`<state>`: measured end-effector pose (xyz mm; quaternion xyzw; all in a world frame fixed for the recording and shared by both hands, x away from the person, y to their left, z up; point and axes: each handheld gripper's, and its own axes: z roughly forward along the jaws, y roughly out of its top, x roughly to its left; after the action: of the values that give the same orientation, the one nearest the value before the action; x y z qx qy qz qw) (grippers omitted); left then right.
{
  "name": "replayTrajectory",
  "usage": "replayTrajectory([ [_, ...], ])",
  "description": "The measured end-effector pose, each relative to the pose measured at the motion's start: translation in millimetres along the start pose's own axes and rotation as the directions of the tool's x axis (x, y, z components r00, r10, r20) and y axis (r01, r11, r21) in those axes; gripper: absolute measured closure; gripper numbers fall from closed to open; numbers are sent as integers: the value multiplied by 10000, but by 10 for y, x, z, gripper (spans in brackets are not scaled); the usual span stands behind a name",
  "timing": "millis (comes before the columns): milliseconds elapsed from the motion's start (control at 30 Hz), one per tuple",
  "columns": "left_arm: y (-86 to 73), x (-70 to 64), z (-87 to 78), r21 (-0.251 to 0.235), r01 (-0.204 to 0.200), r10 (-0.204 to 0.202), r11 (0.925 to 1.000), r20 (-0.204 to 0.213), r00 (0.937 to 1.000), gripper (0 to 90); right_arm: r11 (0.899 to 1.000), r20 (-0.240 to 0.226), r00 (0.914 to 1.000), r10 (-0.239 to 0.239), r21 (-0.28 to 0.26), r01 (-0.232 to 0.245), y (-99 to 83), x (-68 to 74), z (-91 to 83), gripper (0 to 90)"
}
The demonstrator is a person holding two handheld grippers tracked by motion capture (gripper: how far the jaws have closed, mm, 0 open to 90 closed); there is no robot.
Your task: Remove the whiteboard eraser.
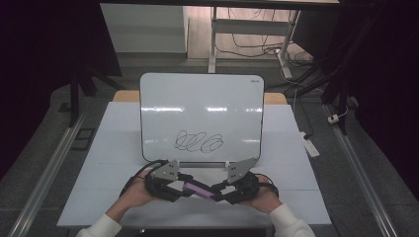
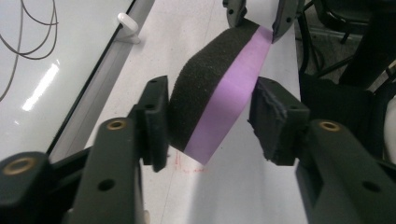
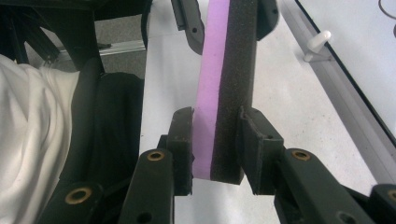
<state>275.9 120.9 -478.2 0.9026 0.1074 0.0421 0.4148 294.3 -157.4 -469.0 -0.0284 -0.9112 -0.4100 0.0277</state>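
Just in front of the whiteboard (image 1: 201, 116), at its near edge, the person holds an eraser (image 1: 197, 189), a purple pad backed with black foam, between the two grippers. The right gripper (image 3: 215, 140) has its jaws closed snugly on one end, purple face against one pad and foam against the other. The left gripper (image 2: 208, 116) straddles the other end with its jaws spread wider than the eraser: one pad seems to touch the foam side, while the other stands clear of the purple side. To my eye this is a handover, though I cannot tell which way it runs.

As for progress, the scribble (image 1: 199, 141) low on the board's face is whole and untouched, so the wiping, which I take to be the aim, has not begun. What looks done is the picking up: the eraser is off the table (image 1: 123, 163), lifted in the air in front of the board. Left to do: settle it in one gripper, carry it up to the scribble and rub it out.

Some things are hard to read. From above, the grippers crowd together and the eraser is a thin purple sliver between them. The scribble's full shape is cut off in the left gripper view. A small white peg (image 2: 129, 24) sits at the board's lower edge; what it is for, I cannot say.
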Motion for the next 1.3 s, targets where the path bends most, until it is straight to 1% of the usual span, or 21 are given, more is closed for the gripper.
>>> replayTrajectory([
  [67,-7,5,-9,-47,70,-69,10000,199,9998,563,9999,-36,9999,165,20,-165,-10,-15,0,648],
  [100,-9,8,-20,-209,148,-141,9997,366,9992,609,9994,231,9991,344,-104,-341,-23,-28,-9,606],
  [200,-8,8,-25,-281,194,-182,9994,421,9989,628,9974,237,9978,627,-365,-618,-31,-48,-28,555],
  [333,-19,39,-41,-498,691,-669,9964,451,9967,640,9951,812,9940,735,-716,-677,-24,-25,-54,428],
  [367,-28,51,-62,-699,934,-903,9932,463,9948,641,9942,1420,9875,677,-925,-549,-21,-4,-83,388],
  [467,-31,64,-81,-781,1035,-1005,9916,416,9941,642,9920,1859,9799,723,-1155,-513,-30,5,-117,365],
  [567,-45,90,-96,-899,1397,-1372,9861,338,9900,643,9844,2684,9595,858,-1712,-401,-64,19,-212,351],
  [600,-45,90,-96,-899,1397,-1372,9861,338,9900,643,9844,2684,9595,858,-1712,-401,-64,19,-212,351],
  [667,-49,99,-97,-980,1590,-1571,9824,277,9872,644,9783,3300,9394,926,-2060,-241,-78,51,-293,350],
  [767,-48,122,-105,-1141,2117,-2102,9707,254,9773,644,9791,3919,9165,810,-2032,4,-75,101,-339,350],
  [867,-43,132,-110,-1218,2426,-2421,9624,197,9701,644,9820,4232,9035,678,-1884,145,-71,142,-345,350],
  [900,-41,148,-117,-1309,2746,-2742,9526,214,9614,644,9832,4315,9000,616,-1813,196,-69,154,-340,350],
  [933,-41,148,-117,-1309,2746,-2742,9526,214,9614,644,9832,4315,9000,616,-1813,196,-69,154,-340,350],
  [967,-43,169,-123,-1427,3070,-3060,9409,294,9516,644,9855,4511,8912,479,-1665,313,-62,171,-317,342],
  [1000,-43,169,-123,-1427,3070,-3060,9409,294,9516,644,9855,4511,8912,479,-1665,313,-62,171,-317,342],
  [1033,-45,191,-127,-1516,3384,-3365,9287,385,9409,644,9874,4642,8850,358,-1532,404,-50,191,-283,334],
  [1067,-45,191,-127,-1516,3384,-3365,9287,385,9409,644,9874,4642,8850,358,-1532,404,-50,191,-283,334],
  [1100,-48,210,-122,-1594,3615,-3581,9187,503,9323,644,9893,4813,8765,115,-1331,601,-31,213,-234,326],
  [1133,-48,210,-122,-1594,3615,-3581,9187,503,9323,644,9903,4851,8745,15,-1223,661,-21,222,-209,325],
  [1233,-54,248,-93,-1622,3965,-3911,9036,653,9180,644,9918,4976,8672,-213,-989,811,4,239,-132,302],
  [1300,-52,262,-78,-1557,4055,-4005,9007,638,9141,644,9934,5003,8650,-379,-750,870,20,245,-79,287],
])
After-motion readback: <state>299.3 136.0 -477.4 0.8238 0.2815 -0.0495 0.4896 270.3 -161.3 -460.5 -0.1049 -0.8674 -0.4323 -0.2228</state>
